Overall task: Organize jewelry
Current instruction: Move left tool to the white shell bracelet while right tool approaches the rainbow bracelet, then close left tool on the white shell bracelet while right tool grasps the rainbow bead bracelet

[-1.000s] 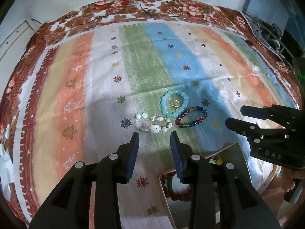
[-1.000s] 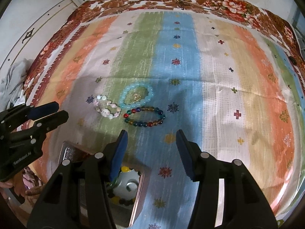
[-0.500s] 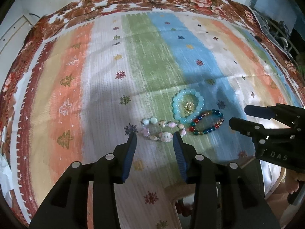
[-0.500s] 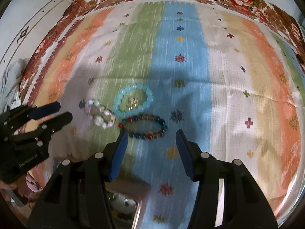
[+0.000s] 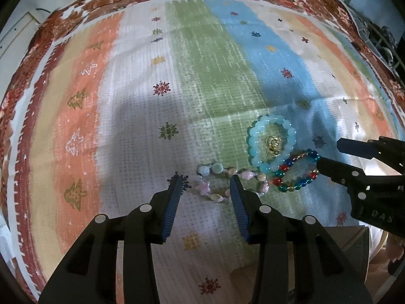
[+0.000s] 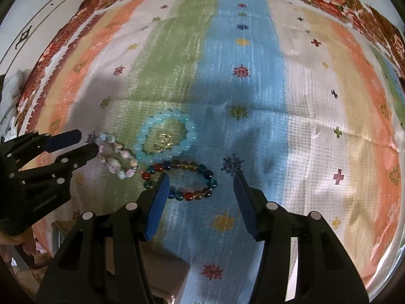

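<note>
Item one, landmark: the pale blue bead bracelet [image 5: 272, 147], lying flat on the striped cloth [image 5: 141, 106] that covers my table, ringed around a small gold trinket [image 5: 272, 146]. Item two: a multicolour glass-bead bracelet [image 6: 181, 181], flat on the cloth on the nearer side of the blue one and touching it. Item three: a pastel shell-and-pearl bracelet [image 5: 227, 183], flat on the cloth to the left of the blue one, its right end just beside it. Item four: my left tongs [image 5: 206, 188], spread, both blue pads down at the pastel bracelet, the right pad over its middle and the left pad just outside its left end; nothing pinched. Item five: my right tongs [image 6: 201, 185], spread wide, astride the multicolour bracelet, the left pad over its left part and the right pad past its right end; nothing pinched. Item six: a box [image 6: 162, 271], partly hidden under my tongs, on the near side well below the blue bracelet.
</note>
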Available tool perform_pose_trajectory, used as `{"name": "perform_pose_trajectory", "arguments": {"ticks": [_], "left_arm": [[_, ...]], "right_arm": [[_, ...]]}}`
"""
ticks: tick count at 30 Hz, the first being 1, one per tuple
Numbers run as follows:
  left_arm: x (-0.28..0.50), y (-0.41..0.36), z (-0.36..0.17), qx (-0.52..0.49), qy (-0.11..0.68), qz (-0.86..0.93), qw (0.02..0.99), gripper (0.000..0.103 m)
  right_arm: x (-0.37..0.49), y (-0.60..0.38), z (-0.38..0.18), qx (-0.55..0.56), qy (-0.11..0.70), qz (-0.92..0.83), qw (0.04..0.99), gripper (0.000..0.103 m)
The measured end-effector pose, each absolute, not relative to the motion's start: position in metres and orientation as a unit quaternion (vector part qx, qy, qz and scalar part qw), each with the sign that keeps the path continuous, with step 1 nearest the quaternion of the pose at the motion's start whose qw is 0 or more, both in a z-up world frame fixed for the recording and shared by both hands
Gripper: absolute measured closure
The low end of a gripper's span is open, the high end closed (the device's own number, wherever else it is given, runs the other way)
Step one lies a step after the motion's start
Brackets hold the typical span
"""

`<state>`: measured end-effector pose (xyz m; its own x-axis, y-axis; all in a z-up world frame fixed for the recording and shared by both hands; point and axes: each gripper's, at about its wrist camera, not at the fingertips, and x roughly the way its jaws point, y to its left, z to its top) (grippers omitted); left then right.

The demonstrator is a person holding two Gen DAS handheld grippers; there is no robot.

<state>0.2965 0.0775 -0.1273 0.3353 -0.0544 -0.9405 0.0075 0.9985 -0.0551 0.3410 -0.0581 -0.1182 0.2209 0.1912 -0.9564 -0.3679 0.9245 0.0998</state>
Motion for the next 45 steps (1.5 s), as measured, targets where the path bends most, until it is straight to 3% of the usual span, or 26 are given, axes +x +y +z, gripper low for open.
{"name": "perform_pose_trajectory", "arguments": {"ticks": [24, 26, 27, 28, 29, 45], "left_arm": [[0.306, 0.067, -0.157, 0.042, 0.592, -0.013, 0.805, 0.059], [0.306, 0.066, -0.156, 0.044, 0.593, -0.013, 0.804, 0.067], [0.306, 0.066, -0.156, 0.045, 0.593, -0.014, 0.804, 0.08], [0.306, 0.067, -0.157, 0.046, 0.595, -0.013, 0.802, 0.09], [0.306, 0.068, -0.157, 0.042, 0.596, -0.015, 0.802, 0.09], [0.302, 0.082, -0.117, -0.013, 0.558, -0.034, 0.829, 0.09]], "right_arm": [[0.348, -0.051, -0.152, -0.099, 0.614, 0.174, 0.763, 0.05], [0.349, -0.052, -0.15, -0.103, 0.614, 0.17, 0.764, 0.057], [0.347, -0.051, -0.151, -0.106, 0.613, 0.168, 0.765, 0.061], [0.348, -0.052, -0.15, -0.105, 0.611, 0.169, 0.766, 0.075], [0.348, -0.054, -0.15, -0.1, 0.613, 0.171, 0.765, 0.09], [0.338, -0.054, -0.122, -0.08, 0.596, 0.202, 0.773, 0.092]]}}
